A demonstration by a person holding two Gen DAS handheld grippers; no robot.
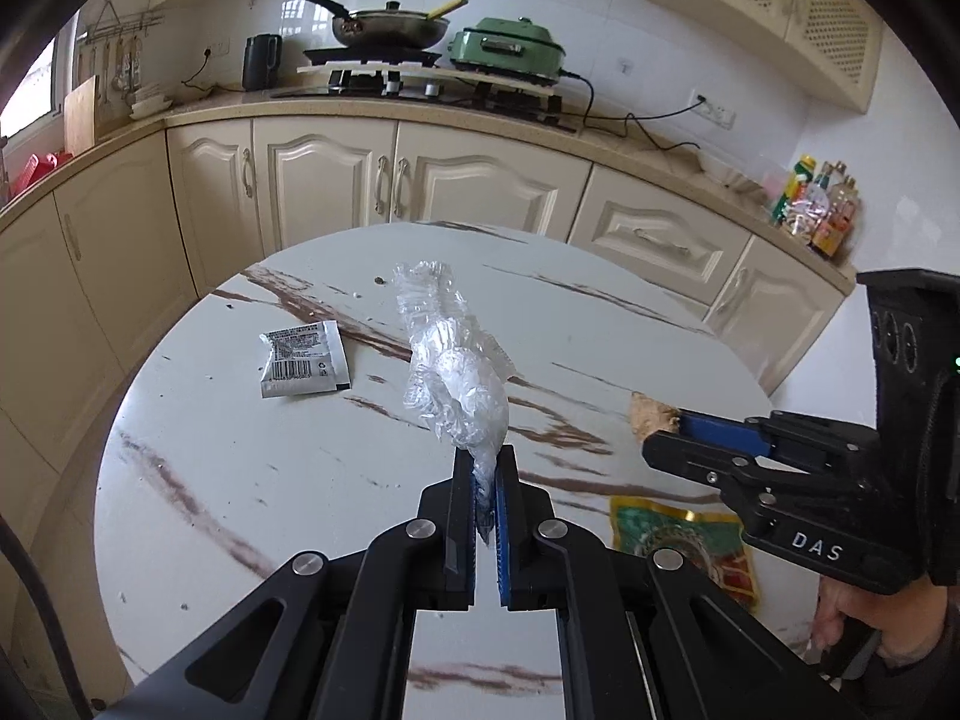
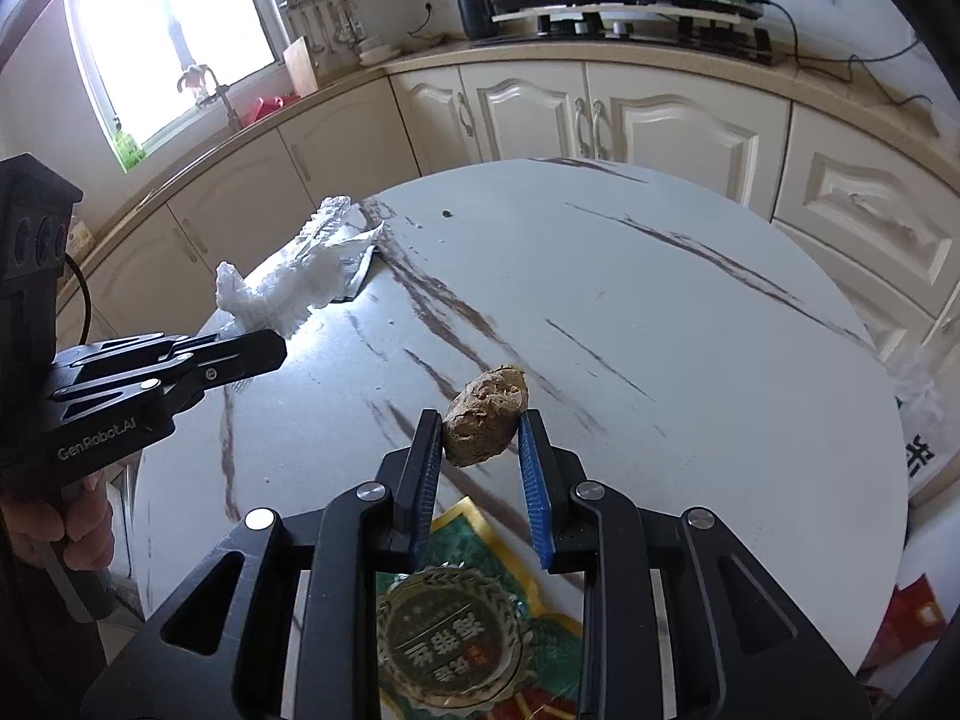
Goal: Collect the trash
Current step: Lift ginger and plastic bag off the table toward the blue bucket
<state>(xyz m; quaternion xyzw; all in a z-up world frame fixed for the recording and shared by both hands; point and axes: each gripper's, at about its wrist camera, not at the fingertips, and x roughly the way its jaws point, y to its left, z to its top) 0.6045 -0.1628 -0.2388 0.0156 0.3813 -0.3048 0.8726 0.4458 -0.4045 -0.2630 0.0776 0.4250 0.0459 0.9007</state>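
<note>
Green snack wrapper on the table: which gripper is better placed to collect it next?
Neither is free: the left gripper is shut on crumpled clear plastic, the right gripper on a brown lump. Once emptied, probably the right, directly above the green wrapper.

A round white marble-look table (image 1: 288,480) with brown streaks is shown. A silver sachet (image 1: 305,359) lies at ten o'clock, a green and yellow packet (image 1: 684,546) at four o'clock.
</note>
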